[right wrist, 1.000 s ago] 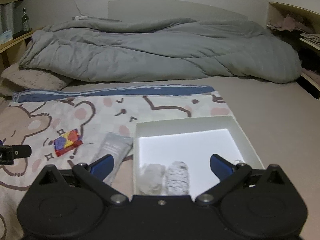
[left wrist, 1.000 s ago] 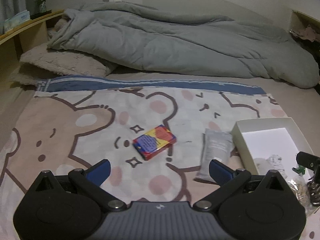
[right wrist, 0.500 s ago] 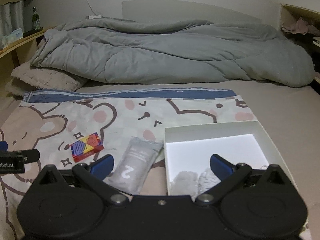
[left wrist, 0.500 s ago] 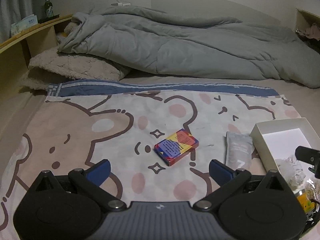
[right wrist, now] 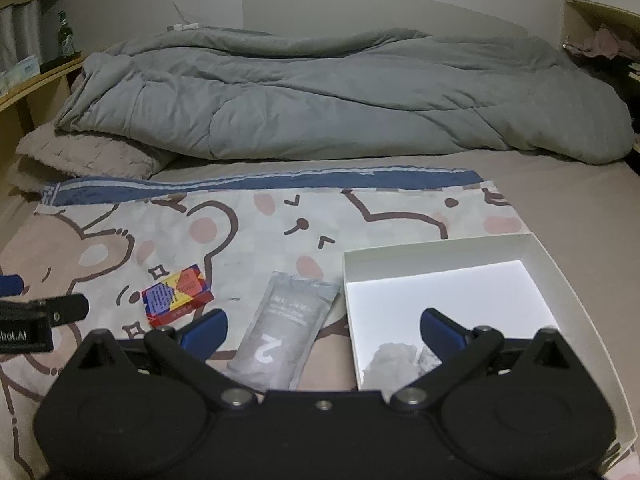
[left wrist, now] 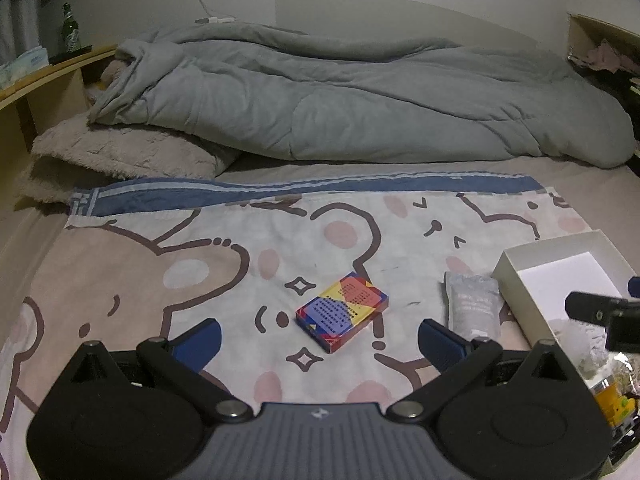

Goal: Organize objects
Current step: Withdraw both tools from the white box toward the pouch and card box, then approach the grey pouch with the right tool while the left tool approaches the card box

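Observation:
A colourful card box (left wrist: 342, 311) (right wrist: 177, 295) lies flat on the bear-print cloth (left wrist: 248, 248). My left gripper (left wrist: 320, 344) stands open just short of it, nothing between its blue fingers. To the right of the card box lies a grey pouch (left wrist: 473, 306) (right wrist: 286, 328) marked with a 2. Beside the pouch sits a white open box (left wrist: 516, 280) (right wrist: 436, 252) holding pale crumpled items (right wrist: 390, 364) and a yellow item (left wrist: 608, 398). My right gripper (right wrist: 323, 336) is open, low over the gap between the pouch and the box's near left corner.
A grey duvet (left wrist: 360, 96) (right wrist: 340, 92) is heaped across the back of the bed, a fuzzy pillow (left wrist: 116, 152) under its left end. A wooden shelf (left wrist: 44, 76) with a green bottle (left wrist: 70, 28) runs along the left. Plain sheet lies right of the cloth.
Both grippers have pulled back and swung left: the card box, pouch and white box have slid rightward in both views. Both stayed open and took hold of nothing.

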A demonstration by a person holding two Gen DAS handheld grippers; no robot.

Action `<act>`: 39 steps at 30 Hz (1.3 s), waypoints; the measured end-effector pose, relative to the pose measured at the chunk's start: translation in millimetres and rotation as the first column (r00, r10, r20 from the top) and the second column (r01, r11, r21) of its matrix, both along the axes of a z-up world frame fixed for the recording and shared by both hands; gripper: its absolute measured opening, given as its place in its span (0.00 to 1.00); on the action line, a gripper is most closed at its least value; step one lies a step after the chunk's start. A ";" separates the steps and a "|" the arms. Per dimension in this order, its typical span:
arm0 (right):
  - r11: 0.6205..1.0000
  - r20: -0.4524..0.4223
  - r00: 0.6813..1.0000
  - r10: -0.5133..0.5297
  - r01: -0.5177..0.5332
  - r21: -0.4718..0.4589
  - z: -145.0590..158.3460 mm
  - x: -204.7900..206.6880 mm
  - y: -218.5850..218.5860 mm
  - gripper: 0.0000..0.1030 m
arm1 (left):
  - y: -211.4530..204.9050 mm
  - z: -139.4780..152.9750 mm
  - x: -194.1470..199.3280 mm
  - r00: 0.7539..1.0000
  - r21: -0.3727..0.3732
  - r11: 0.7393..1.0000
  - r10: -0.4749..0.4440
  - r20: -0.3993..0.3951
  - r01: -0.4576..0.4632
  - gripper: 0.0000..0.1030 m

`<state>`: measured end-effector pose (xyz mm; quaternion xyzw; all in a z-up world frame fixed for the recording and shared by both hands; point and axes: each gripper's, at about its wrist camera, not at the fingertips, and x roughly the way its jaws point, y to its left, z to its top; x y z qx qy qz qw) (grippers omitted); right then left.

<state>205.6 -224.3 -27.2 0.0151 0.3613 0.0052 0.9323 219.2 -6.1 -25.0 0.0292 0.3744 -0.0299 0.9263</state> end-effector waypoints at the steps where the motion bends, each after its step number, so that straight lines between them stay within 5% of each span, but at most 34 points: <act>1: 1.000 0.000 1.000 -0.006 0.006 0.004 -0.7 1.6 -0.1 1.00 | 0.7 -1.6 1.8 1.000 -0.001 1.000 -0.002 0.001 0.002 1.00; 15: 0.990 -0.058 0.996 -0.061 0.068 0.126 -24.0 32.4 11.0 0.93 | -1.1 -27.8 34.7 0.986 0.053 0.985 -0.164 0.013 0.164 0.98; 25: 0.984 -0.184 0.981 -0.064 0.093 0.153 -66.4 55.3 27.2 0.92 | 7.0 -78.0 74.2 0.954 0.055 0.952 -0.299 -0.024 0.300 0.98; 31: 0.980 -0.246 0.967 -0.070 0.112 0.161 -91.2 66.3 28.9 0.93 | 12.8 -109.5 95.7 0.954 -0.022 0.954 -0.298 -0.039 0.298 0.98; 39: 0.989 -0.243 0.969 -0.043 0.075 0.126 -112.2 79.7 39.4 0.97 | 9.4 -133.4 116.1 0.958 -0.034 0.958 -0.286 -0.018 0.285 0.98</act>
